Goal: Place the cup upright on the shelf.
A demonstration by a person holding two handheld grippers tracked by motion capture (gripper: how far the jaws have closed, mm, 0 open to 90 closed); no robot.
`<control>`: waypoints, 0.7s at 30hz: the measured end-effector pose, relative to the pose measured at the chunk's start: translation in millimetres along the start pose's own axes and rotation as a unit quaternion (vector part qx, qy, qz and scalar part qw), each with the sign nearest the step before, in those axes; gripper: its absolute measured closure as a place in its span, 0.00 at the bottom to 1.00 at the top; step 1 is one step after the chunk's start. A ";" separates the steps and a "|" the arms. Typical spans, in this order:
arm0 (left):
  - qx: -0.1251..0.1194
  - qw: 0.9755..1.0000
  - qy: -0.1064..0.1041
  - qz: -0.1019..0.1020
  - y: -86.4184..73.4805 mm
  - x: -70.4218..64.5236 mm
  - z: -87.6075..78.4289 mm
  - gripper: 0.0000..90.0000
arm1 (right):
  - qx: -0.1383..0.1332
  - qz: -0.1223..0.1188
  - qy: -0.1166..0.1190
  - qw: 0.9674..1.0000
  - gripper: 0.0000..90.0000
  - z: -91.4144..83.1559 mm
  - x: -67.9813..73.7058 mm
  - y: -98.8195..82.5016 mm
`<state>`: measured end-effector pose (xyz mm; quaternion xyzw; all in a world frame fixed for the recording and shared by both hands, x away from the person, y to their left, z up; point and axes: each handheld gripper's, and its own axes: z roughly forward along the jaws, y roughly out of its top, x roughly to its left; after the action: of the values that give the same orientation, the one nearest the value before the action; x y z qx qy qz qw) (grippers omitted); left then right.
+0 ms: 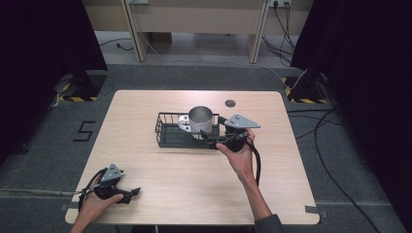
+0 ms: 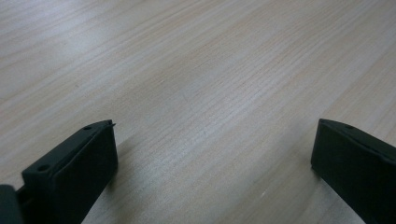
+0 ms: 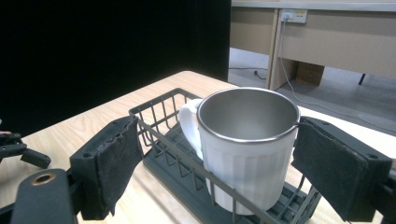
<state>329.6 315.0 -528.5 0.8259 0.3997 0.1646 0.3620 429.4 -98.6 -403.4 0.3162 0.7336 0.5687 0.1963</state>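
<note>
A white mug with a steel lining stands upright at the right end of a dark wire basket in the middle of the table. My right gripper is right beside it, coming in from the right. In the right gripper view the mug stands between the spread jaws of this gripper: the right pad is at its rim, while the left pad stays apart from its handle. My left gripper rests open at the near left of the table, and its jaws frame bare wood.
The basket has low wire walls around the mug. A small dark round disc sits in the tabletop behind it. Desks and cables stand beyond the table's far edge, black curtains on both sides.
</note>
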 end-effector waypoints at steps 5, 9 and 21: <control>0.000 1.000 0.000 0.000 0.0 0.0 0.0 0.00 | 0.000 -0.001 0.003 1.000 0.17 -4.3 3.3 -4.1; 0.000 1.000 0.000 0.000 0.0 0.0 0.0 0.00 | 0.001 -0.006 0.002 1.000 0.17 -9.0 6.4 -6.9; 0.000 1.000 0.000 0.000 0.0 0.0 0.0 0.00 | 0.020 -0.032 -0.013 0.999 0.17 -29.7 14.2 -24.2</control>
<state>329.6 315.0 -528.5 0.8259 0.3998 0.1645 0.3620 394.1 -113.6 -417.4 0.3039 0.7520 0.5430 0.2175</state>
